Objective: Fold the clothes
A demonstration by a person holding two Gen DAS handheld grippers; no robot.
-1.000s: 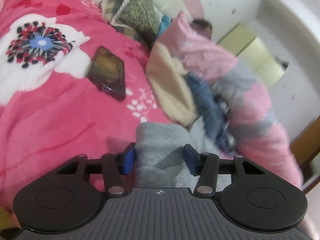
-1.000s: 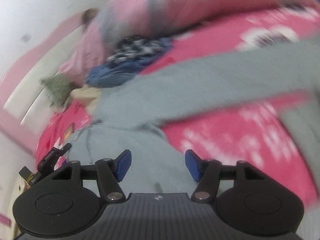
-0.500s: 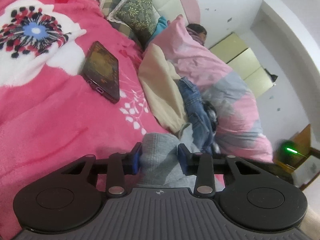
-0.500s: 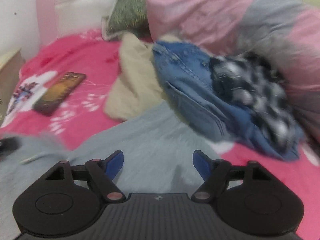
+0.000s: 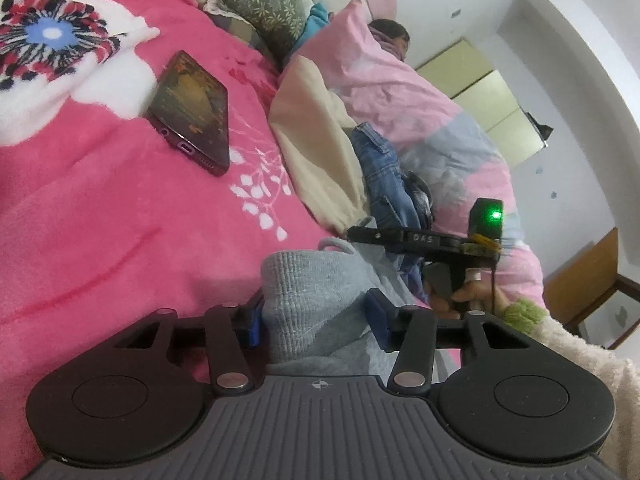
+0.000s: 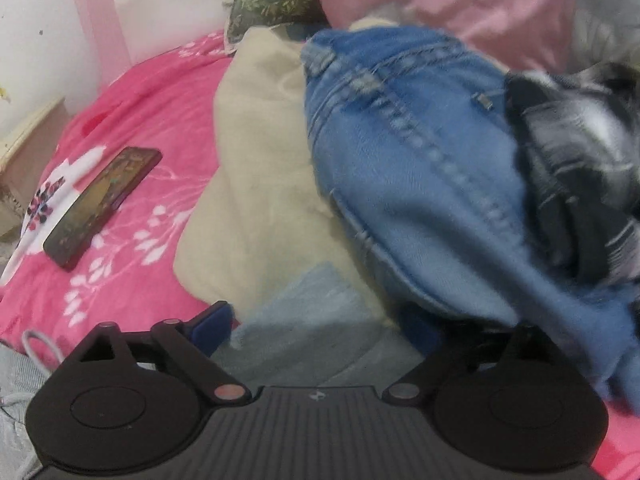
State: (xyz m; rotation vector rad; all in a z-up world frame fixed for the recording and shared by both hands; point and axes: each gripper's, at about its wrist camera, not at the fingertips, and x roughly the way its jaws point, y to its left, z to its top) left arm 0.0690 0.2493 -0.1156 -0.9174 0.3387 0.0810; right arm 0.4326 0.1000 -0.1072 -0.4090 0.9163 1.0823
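A grey knit garment (image 5: pixel 316 304) lies bunched on the pink blanket (image 5: pixel 100 220). My left gripper (image 5: pixel 316 318) has a raised fold of it between its blue pads; the cloth fills the gap and touches both pads while the jaws are opening. In the right wrist view another part of the grey garment (image 6: pixel 304 320) lies under my right gripper (image 6: pixel 316 328), whose jaws are opening wide and press on nothing. The far pad is in shadow under the blue jeans (image 6: pixel 420 180). From the left wrist view, the right gripper (image 5: pixel 360 234) hovers just beyond the grey fold, with a hand (image 5: pixel 460 296) on it.
A dark phone (image 5: pixel 192 116) lies on the blanket to the left. A beige garment (image 6: pixel 260 180), the jeans and a black-and-white plaid garment (image 6: pixel 580 160) are piled against a pink-and-grey quilt (image 5: pixel 420 120), under which a person lies. A green cushion (image 5: pixel 264 0) leans at the headboard.
The right gripper swung across the bed to the clothes pile, rolled upright, widened its jaws and entered the left wrist view. The left jaws narrowed on the grey fold, then widened slightly.
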